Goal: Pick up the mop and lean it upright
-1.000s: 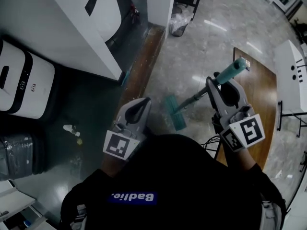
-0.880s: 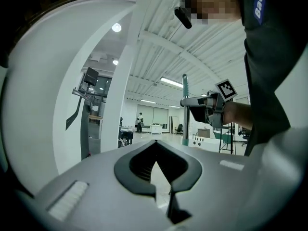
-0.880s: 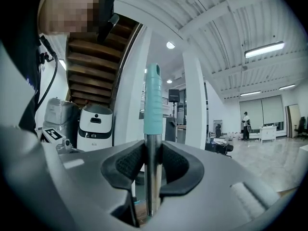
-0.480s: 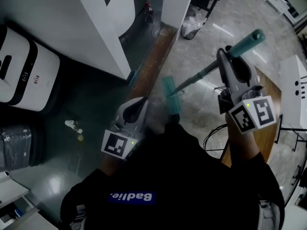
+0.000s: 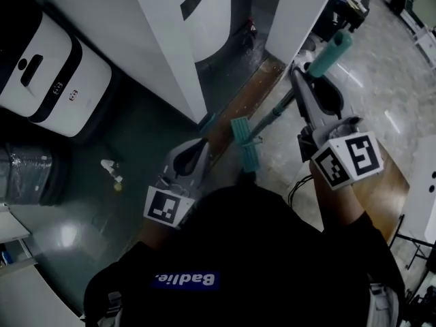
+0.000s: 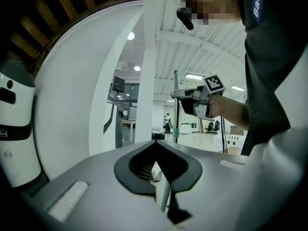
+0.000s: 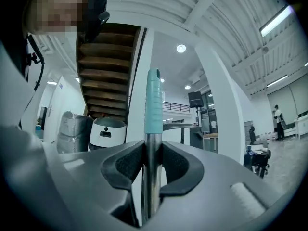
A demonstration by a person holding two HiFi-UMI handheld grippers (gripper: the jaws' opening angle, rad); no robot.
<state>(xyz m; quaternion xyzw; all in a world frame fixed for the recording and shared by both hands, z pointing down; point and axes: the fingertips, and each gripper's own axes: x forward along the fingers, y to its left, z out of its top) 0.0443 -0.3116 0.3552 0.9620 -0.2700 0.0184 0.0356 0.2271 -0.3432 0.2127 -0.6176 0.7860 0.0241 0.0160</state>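
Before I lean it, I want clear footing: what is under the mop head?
A brown floor strip and pale stone floor show around the mop head; the spot beneath is covered by it.

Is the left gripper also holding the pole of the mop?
No, the left gripper is empty, jaws together; only the right gripper clamps the mop pole.

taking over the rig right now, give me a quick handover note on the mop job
Right gripper: shut on the mop's metal pole, just below the teal grip.
Left gripper: jaws together, empty.
Mop head: low by the floor near the white wall; contact with the floor unclear.
Done: mop picked up, handle near upright.
Left: lean it upright against a support and release.
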